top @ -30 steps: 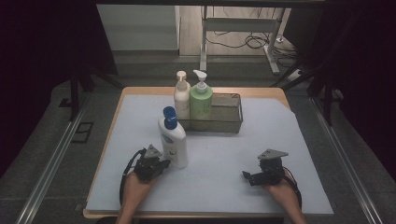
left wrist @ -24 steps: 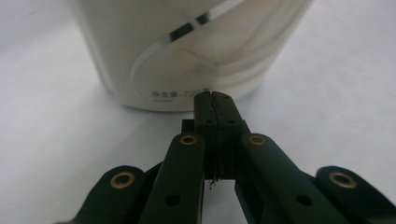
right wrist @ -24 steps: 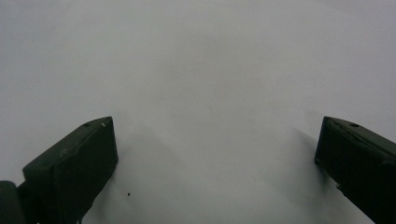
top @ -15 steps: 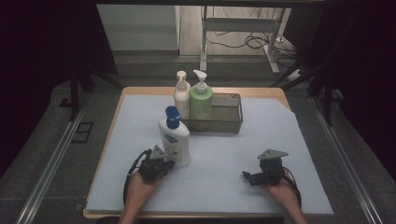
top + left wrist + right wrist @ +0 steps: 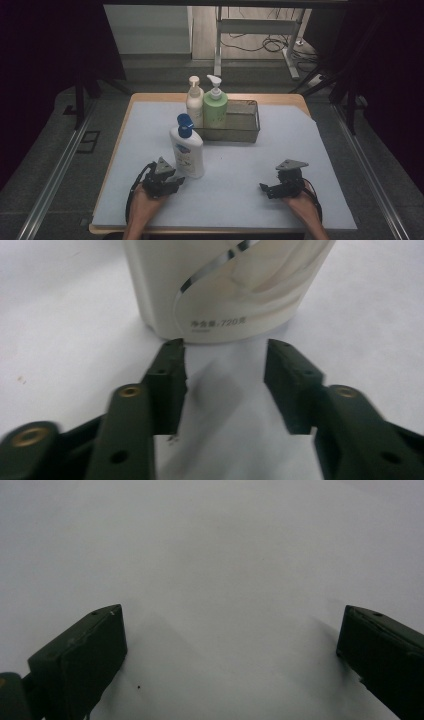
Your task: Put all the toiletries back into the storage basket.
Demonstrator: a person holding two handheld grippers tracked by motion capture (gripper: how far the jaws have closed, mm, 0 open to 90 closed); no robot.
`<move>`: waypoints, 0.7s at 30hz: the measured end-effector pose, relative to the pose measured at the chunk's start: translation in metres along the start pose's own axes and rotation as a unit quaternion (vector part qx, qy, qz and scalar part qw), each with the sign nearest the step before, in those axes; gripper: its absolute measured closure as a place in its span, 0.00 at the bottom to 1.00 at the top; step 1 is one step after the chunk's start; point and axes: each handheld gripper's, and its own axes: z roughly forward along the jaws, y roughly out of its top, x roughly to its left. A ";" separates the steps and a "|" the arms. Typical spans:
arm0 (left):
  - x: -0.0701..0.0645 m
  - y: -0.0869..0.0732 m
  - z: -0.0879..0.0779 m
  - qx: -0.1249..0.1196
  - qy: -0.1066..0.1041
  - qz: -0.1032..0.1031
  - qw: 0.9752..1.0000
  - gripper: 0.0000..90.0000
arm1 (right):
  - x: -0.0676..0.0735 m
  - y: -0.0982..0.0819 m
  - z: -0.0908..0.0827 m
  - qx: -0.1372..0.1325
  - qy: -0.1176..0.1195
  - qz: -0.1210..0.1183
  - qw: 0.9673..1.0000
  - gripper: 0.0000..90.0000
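The white bottle point(image 5: 187, 147) stands upright just ahead of the left gripper point(image 5: 176, 180), blocking its way forward; its jaws have just been opening, with nothing between them and the bottle's base point(image 5: 225, 295) just past their tips. Behind the bottle, near it, the wire basket point(image 5: 240, 131) and two pump bottles point(image 5: 206, 102) close off the back. Open mat point(image 5: 240, 175) lies between the grippers and ahead of the right gripper point(image 5: 265, 189).

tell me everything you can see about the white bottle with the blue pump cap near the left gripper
The white plastic bottle with a blue pump cap stands upright on the pale sheet covering the table, in front of the wire basket. Its front label has a blue mark, and a silver curve and small print near the base. The left gripper sits just short of its base, its jaws having just been opening, nothing between them.
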 end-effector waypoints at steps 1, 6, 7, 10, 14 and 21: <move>0.000 -0.001 -0.001 -0.001 0.002 -0.004 1.000 0.48 | 0.000 0.000 0.000 0.000 0.001 0.000 1.000 0.01; 0.007 -0.011 -0.008 0.003 0.025 -0.024 0.999 0.30 | 0.001 0.001 -0.002 -0.003 0.007 -0.001 1.000 0.01; 0.008 -0.014 -0.008 0.005 0.030 -0.029 0.999 0.28 | 0.002 0.002 -0.002 -0.004 0.008 0.000 1.000 0.01; 0.011 -0.021 -0.009 0.014 0.044 -0.037 0.998 0.18 | 0.003 0.004 -0.004 -0.005 0.012 -0.009 1.000 0.01; 0.012 -0.027 -0.009 0.023 0.056 -0.039 0.997 0.14 | 0.006 0.007 -0.006 -0.012 0.013 -0.018 1.000 0.01; 0.016 -0.030 -0.006 0.015 0.057 -0.048 0.997 0.13 | 0.010 0.015 -0.010 -0.029 0.027 -0.022 0.999 0.00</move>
